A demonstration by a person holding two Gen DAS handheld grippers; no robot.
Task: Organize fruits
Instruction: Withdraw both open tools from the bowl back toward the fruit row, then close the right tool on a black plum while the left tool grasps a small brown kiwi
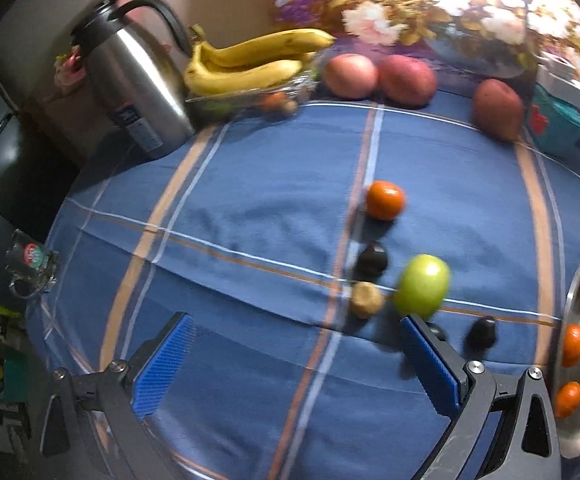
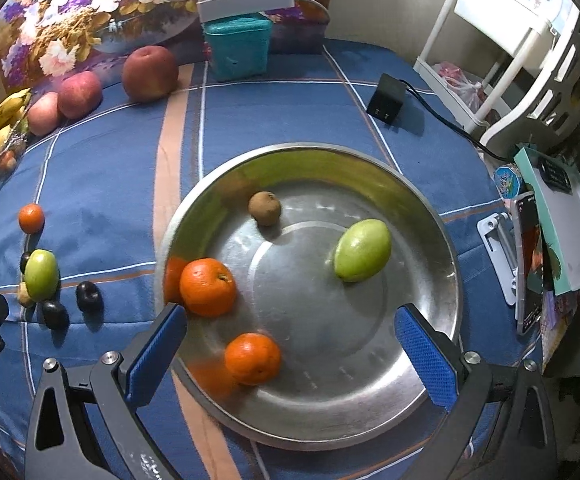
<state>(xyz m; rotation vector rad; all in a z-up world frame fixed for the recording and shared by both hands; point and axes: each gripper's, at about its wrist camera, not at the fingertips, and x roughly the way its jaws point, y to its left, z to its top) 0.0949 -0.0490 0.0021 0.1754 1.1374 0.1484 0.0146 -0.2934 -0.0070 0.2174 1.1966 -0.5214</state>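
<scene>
Four fruits already lie in the steel plate (image 2: 430, 216) under the empty, spread right gripper (image 2: 290, 320). Beyond the likewise empty, spread left gripper (image 1: 294, 334), mid-table, wait a green fruit (image 1: 422, 285), mandarin (image 1: 385, 200) and small dark and tan pieces; apples (image 1: 350, 76) line the far edge.

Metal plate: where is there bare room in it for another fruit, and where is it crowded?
The metal plate is bare across its center and near right, between the green fruit and the right claw. Its left side is crowded: two oranges, with a brown fruit farther back.
</scene>
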